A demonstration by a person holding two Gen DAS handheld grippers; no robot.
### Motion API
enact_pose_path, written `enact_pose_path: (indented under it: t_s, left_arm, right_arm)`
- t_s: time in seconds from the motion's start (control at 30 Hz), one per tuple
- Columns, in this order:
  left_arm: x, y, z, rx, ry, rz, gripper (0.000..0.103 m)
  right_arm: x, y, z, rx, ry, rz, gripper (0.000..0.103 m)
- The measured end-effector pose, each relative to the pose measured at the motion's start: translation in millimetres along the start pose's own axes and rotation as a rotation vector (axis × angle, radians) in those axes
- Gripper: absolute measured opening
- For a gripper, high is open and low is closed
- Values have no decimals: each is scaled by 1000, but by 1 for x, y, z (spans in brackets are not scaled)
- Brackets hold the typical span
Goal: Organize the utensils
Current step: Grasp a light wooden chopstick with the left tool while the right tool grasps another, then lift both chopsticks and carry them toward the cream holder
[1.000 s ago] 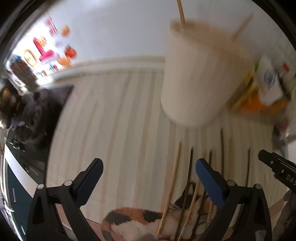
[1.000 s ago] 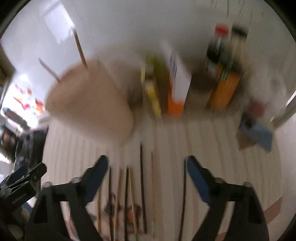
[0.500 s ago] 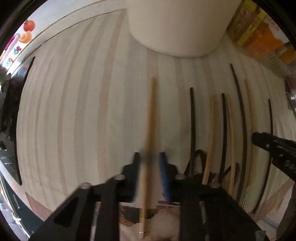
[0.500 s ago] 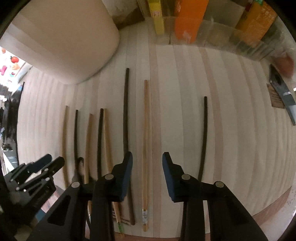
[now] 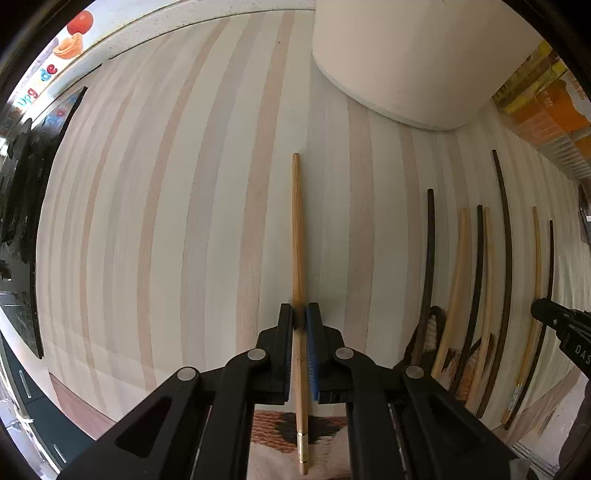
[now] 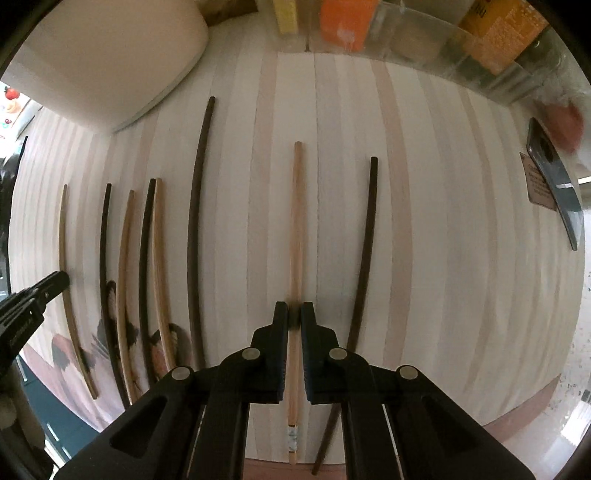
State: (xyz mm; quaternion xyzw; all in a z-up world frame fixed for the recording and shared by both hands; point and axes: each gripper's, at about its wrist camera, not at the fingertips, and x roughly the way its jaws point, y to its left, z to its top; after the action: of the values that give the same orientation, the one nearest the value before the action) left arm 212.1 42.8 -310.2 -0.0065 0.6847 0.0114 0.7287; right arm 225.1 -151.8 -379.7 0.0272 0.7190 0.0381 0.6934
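Observation:
Several chopsticks lie side by side on the striped wooden table. My left gripper is shut on a light wooden chopstick, the leftmost of the row. My right gripper is shut on another light wooden chopstick, second from the right. Dark chopsticks and pale chopsticks lie between the two grippers, and one dark chopstick lies right of my right gripper. A large cream holder cup stands at the back, also seen in the right wrist view.
Orange and yellow boxes and jars stand along the back right. A dark phone-like item lies at the far right. A dark stovetop borders the table's left. The near edge of the table lies under the chopstick ends.
Both grippers came down from above the table onto the row and closed, from wide open to shut on one chopstick each.

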Motion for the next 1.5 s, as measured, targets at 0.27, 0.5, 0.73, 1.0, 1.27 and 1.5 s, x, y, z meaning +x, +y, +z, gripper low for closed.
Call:
enact_pose_path:
  t_s: [0.27,0.5,0.73,1.0,1.27,1.5]
  left_arm:
    - [5,-18,8,22,7,13,6]
    - [5,-27,-4,33,11,2,6]
    - [3,-27,-3,34,16,7,6]
    - [5,-28,-2,34,21,6,5]
    - [4,-23,0,31,24,4,5]
    - [4,-23,0,31,25,9,5]
  right_arm:
    - [6,6,-5,-15,12,-34,7]
    - [7,16,-14,-20,52,-67,9]
    - [8,14,-16,4,38,-75,9]
    - [5,12,-7,47,40,-64,8]
    - [2,15,11,41,69,-85,9]
    - [-2,22,20,31,65,-106,10]
